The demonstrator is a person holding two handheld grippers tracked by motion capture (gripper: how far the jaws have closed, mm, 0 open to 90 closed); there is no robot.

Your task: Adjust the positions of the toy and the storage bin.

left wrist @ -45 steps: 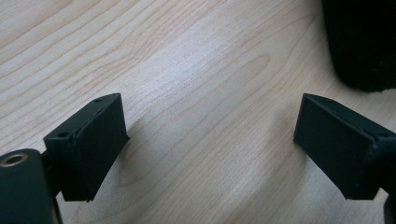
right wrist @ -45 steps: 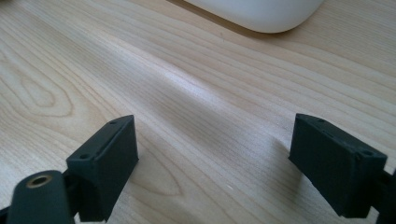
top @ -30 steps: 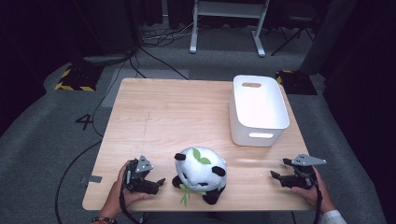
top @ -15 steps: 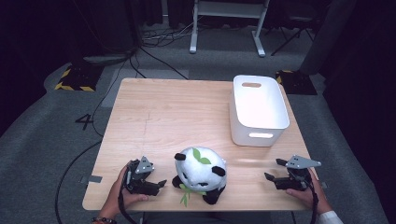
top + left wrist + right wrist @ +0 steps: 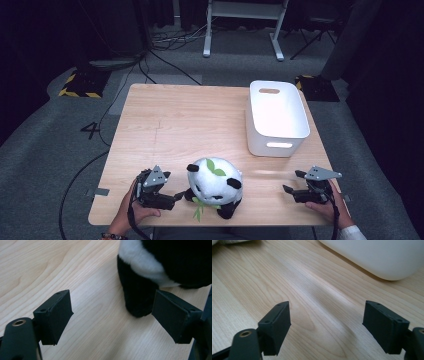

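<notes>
With the panda plush (image 5: 215,186) sitting at the table's (image 5: 190,125) six o'clock edge, our left gripper (image 5: 172,199) — jaws apart, having just narrowed a little, one black paw (image 5: 138,297) between them unpinched — and our open, empty right gripper (image 5: 291,186) at four o'clock risk snagging only that paw — the toy would dangle and slip.

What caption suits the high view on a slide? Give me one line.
A plush panda sits at the table's near edge between two open hand-held tools, left and right, white bin behind.
</notes>
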